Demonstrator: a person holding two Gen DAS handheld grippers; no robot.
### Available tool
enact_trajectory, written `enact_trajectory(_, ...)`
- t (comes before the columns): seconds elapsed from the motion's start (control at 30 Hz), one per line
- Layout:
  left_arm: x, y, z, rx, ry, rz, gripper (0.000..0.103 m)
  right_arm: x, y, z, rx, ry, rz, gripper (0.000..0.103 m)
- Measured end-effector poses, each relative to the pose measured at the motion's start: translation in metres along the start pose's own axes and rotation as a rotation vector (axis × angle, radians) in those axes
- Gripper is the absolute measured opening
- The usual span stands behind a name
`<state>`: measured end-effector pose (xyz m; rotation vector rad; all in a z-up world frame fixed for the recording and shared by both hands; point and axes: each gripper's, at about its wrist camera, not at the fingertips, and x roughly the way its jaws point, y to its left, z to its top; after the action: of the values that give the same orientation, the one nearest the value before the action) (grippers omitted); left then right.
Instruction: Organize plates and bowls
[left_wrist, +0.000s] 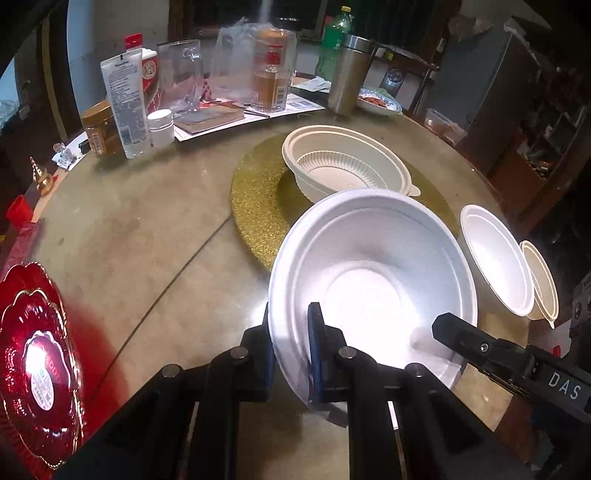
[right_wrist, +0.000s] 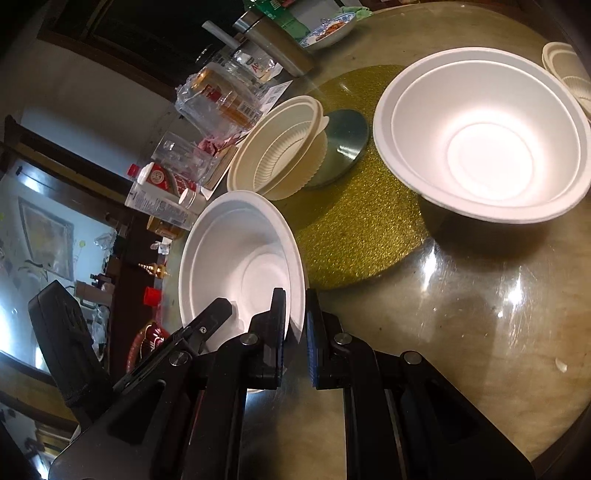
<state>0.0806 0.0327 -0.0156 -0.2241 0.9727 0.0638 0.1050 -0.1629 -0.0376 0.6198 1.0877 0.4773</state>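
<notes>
A large white bowl (left_wrist: 373, 273) hangs tilted between both grippers. My left gripper (left_wrist: 291, 343) is shut on its near left rim, one pad inside the bowl and one outside. My right gripper (left_wrist: 453, 330) comes in from the right and grips the opposite rim; in the right wrist view that gripper (right_wrist: 295, 328) is shut on the white bowl's (right_wrist: 240, 266) thin edge, and the left gripper (right_wrist: 216, 314) shows on the far side. Cream ribbed bowls (left_wrist: 343, 166) sit nested on a gold glitter plate (left_wrist: 255, 206). A second white bowl (left_wrist: 495, 258) stands to the right.
A small cream bowl (left_wrist: 543, 280) stands beside the second white bowl. A red scalloped plate (left_wrist: 37, 362) lies at the left table edge. Bottles, a tube, jars, a clear pitcher and a steel tumbler (left_wrist: 347, 74) crowd the far side, near a dish of food (left_wrist: 380, 101).
</notes>
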Motion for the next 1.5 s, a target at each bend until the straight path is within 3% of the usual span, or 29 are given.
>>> enact_trajectory(1.1,-0.063,0.052,-0.026,-0.069,-0.114,-0.005,0.014,-0.003,0.067,-0.037,-0.162,-0.012,-0.008,0.010)
enact_trajectory(1.5,-0.101,0.098,-0.036,-0.149,-0.184,0.040,0.014,0.014,0.116,-0.056,-0.284,0.027,0.035,0.010)
